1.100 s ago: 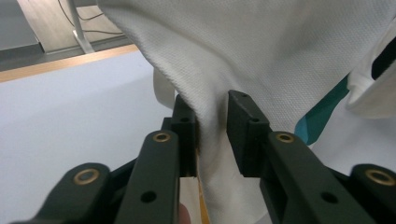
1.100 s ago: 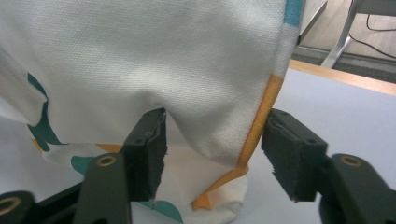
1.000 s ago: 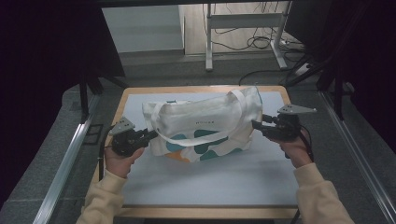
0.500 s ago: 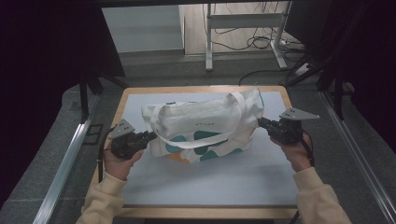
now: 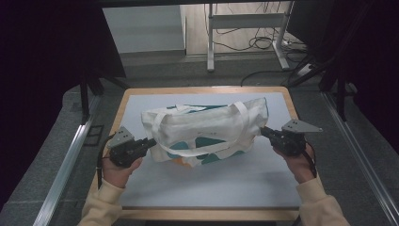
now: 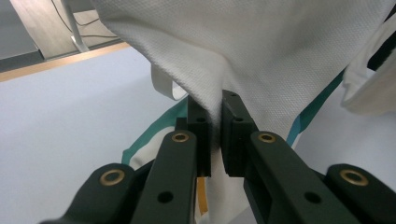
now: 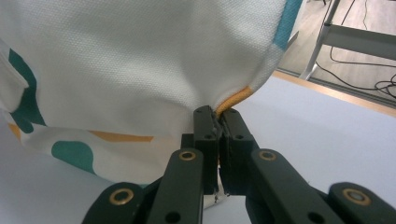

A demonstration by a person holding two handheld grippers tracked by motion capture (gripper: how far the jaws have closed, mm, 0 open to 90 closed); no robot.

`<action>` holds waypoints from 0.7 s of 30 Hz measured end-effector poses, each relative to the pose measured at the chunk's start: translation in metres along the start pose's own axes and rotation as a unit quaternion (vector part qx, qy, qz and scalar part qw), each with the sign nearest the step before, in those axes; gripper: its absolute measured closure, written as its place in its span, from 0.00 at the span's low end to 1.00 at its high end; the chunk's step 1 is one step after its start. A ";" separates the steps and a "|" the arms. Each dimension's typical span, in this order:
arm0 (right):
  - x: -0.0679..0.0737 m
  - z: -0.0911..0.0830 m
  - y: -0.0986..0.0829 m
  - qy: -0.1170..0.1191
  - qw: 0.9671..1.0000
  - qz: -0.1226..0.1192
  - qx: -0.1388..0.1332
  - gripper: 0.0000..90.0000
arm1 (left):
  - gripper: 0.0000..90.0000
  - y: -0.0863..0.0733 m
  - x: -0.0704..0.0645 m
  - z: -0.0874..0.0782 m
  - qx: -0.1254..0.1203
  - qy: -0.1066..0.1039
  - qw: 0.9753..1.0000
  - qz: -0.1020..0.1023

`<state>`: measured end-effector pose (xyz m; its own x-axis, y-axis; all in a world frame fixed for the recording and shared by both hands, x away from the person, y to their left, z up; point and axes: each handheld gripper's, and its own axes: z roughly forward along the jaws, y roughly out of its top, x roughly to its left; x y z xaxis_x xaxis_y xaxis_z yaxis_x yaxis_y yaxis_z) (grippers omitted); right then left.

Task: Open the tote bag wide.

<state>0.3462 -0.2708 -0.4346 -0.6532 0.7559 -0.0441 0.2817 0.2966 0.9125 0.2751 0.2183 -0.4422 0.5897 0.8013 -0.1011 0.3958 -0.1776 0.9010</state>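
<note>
My left gripper (image 5: 149, 142) is pressed onto a fold of the white woven-cloth tote bag with teal and orange patches (image 5: 204, 129). In the left gripper view the two black jaws squeeze a pinch of the white weave between them, and the cloth (image 6: 261, 51) fans out above the pinch. My right gripper (image 5: 264, 132) does the same at the other end: in the right gripper view its jaws are nearly together, with the bag's edge, an orange seam just at the tips, caught between them (image 7: 140, 60).

So I have the bag by both ends. From the high view it sits across the middle of the pale blue mat (image 5: 226, 181) on the wooden-edged table (image 5: 197, 90), stretched between my two hands, its top edge standing up and its long white strap handles (image 5: 197, 149) drooping in a loop over the front face. Its lower part looks to touch the mat; I cannot tell how much of its weight I carry.

As I judge it, both grips are in and the bag is drawn out between them. What is left is the handling itself, be it spreading, folding or carrying it off, and then the letting go. The body is not flat yet: it bulges, the straps lie loose over it, and the lower patches are rumpled. I should mind those handles, which could get trapped under the cloth.
</note>
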 end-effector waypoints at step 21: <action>0.012 0.009 -0.034 0.003 0.999 -0.006 0.033 0.95 | 0.94 -0.026 -0.006 0.008 0.027 0.004 0.999 0.016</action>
<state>0.3348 -0.2668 -0.4693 -0.6607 0.7488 -0.0535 0.3187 0.3443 0.8831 0.2671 0.2131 -0.4685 0.5970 0.7994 -0.0680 0.4134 -0.2339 0.8800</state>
